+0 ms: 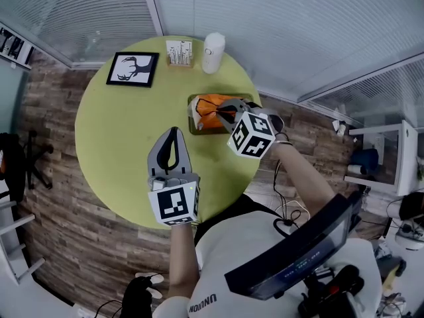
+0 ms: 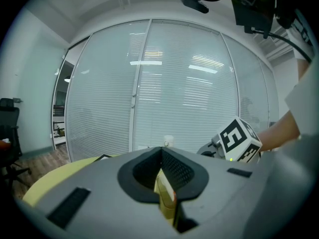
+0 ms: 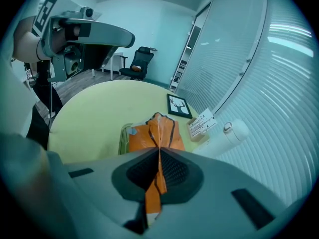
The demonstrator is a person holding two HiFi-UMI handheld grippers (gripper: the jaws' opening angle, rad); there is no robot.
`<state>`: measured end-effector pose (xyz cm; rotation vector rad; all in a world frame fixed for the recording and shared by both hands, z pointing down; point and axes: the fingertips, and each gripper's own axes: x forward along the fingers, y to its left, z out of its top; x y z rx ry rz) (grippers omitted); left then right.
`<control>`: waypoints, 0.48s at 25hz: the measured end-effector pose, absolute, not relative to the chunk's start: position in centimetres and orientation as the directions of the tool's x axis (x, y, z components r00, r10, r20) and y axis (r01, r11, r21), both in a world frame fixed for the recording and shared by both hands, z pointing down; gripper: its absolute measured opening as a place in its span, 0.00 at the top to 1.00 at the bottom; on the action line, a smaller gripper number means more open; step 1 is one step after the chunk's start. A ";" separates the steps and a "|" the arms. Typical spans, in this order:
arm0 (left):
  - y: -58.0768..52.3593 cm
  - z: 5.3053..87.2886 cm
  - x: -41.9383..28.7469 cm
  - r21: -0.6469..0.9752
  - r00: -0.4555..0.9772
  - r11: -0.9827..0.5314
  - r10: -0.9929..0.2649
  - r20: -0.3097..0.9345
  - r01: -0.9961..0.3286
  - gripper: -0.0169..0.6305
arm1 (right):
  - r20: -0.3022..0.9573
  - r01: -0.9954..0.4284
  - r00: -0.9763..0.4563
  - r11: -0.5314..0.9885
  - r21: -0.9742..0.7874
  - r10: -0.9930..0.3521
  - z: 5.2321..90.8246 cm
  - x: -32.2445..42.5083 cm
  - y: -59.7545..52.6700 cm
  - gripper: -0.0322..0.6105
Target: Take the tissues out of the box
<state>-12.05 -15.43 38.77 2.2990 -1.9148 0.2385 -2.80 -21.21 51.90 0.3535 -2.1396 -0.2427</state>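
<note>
An orange tissue pack [image 1: 209,108] [image 3: 144,137] with dark edges sits in a low olive-green box [image 1: 191,120] [image 3: 121,139] on the round yellow-green table [image 1: 119,131]. My right gripper [image 1: 229,112] [image 3: 159,151] is over the box and shut on a raised fold of the orange pack; the pinched wrapper runs back between the jaws. My left gripper [image 1: 173,132] [image 2: 162,150] hovers over the table's near side, left of the box, shut with nothing held; only the table shows through its jaw loop.
At the table's far edge stand a framed deer picture [image 1: 133,69] [image 3: 178,106], a small card holder [image 1: 179,53] [image 3: 203,124] and a white bottle [image 1: 213,52] [image 3: 225,136]. Glass walls with blinds lie beyond. An office chair [image 3: 140,61] stands on the floor.
</note>
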 end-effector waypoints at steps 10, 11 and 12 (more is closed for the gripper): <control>-14.7 38.0 -11.8 -0.002 0.166 -0.169 -0.968 0.190 -0.986 0.95 | 0.732 -0.184 -0.560 0.920 0.346 -0.388 50.0 -2.7 -20.9 0.92; -14.7 37.9 -11.8 -0.003 0.164 -0.168 -0.968 0.188 -0.986 0.95 | 0.728 -0.188 -0.562 0.918 0.350 -0.393 49.9 -2.7 -20.9 0.92; -14.6 37.8 -11.8 -0.006 0.163 -0.167 -0.969 0.185 -0.986 0.95 | 0.723 -0.191 -0.565 0.916 0.354 -0.398 49.7 -2.6 -20.9 0.92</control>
